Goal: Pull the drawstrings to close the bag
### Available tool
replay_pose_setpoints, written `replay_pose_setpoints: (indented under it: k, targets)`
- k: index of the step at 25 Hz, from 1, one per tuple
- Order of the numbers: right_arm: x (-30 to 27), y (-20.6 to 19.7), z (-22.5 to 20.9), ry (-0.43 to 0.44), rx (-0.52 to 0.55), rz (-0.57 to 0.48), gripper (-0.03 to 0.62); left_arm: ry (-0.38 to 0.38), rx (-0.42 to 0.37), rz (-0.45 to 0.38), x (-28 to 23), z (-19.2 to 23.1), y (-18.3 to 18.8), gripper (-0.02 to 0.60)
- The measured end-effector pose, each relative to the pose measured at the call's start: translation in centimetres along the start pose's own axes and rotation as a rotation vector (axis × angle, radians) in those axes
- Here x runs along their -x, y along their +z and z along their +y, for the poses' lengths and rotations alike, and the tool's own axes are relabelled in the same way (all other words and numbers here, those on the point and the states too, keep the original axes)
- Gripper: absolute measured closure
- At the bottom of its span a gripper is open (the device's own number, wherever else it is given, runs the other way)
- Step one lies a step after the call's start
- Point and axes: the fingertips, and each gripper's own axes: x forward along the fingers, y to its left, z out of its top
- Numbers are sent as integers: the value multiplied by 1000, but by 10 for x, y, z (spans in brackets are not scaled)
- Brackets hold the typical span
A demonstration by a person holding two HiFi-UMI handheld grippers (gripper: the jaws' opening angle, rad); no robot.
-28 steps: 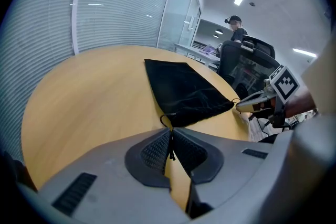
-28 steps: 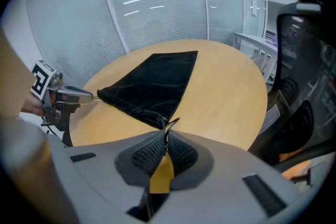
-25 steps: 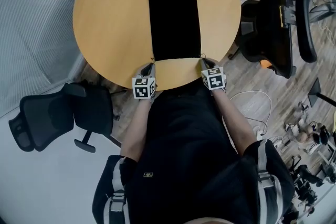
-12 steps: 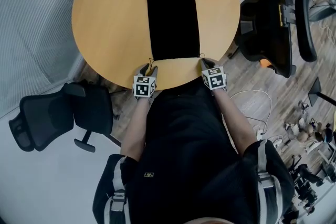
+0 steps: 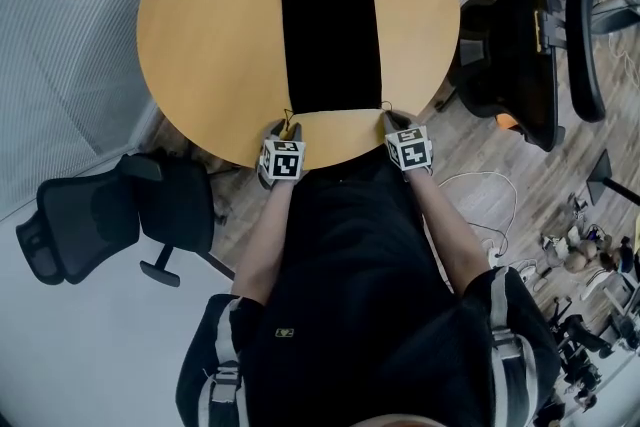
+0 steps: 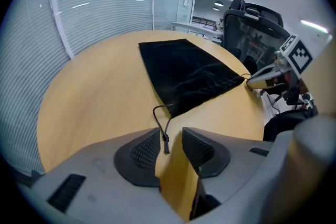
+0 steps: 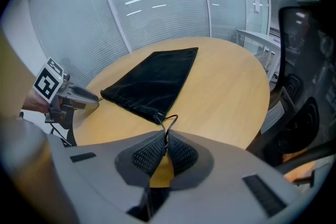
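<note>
Black bag lies flat on the round table, mouth toward the person, one gripper at each near corner, both pointing steeply down. Left gripper: jaws have just been opening and stand apart, left drawstring end loose between them. Right gripper: clamped on right drawstring. The head view shows both forearms reaching to the table's near edge, but the grips show clearly only in the gripper views.

The bag is black cloth with a soft, matt, velvety nap, and its drawstring is thin dark braided cord. The round worktop looks like pale wood, smooth with a faint satin sheen. The left gripper and right gripper have matt grey plastic jaws faced with black, finely dimpled pads.
</note>
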Motion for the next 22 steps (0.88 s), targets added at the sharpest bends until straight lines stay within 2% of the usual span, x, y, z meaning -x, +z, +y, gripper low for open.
replay_pose_setpoints:
  k: [4,8,10,12,18,22]
  targets:
    - [-1,2,-1,3,2,-5,523,-5,9,-6,0,-7,-4,496]
    - [0,3,-4,2,1,-8,523,-10,13,-29,-3,-8,0,520]
    - [1,3,-2,4,1,-7,523,-19,49,-33,1,-4,2,549]
    - [1,4,-2,6,0,-8,523,-35,93,-40,2,-1,2,552]
    - [3,10,-3,4,27,-22,523,-61,148,-53,3,5,1,554]
    - [10,19,-11,-45,180,-27,523,-13,59,-55,11,16,-2,554]
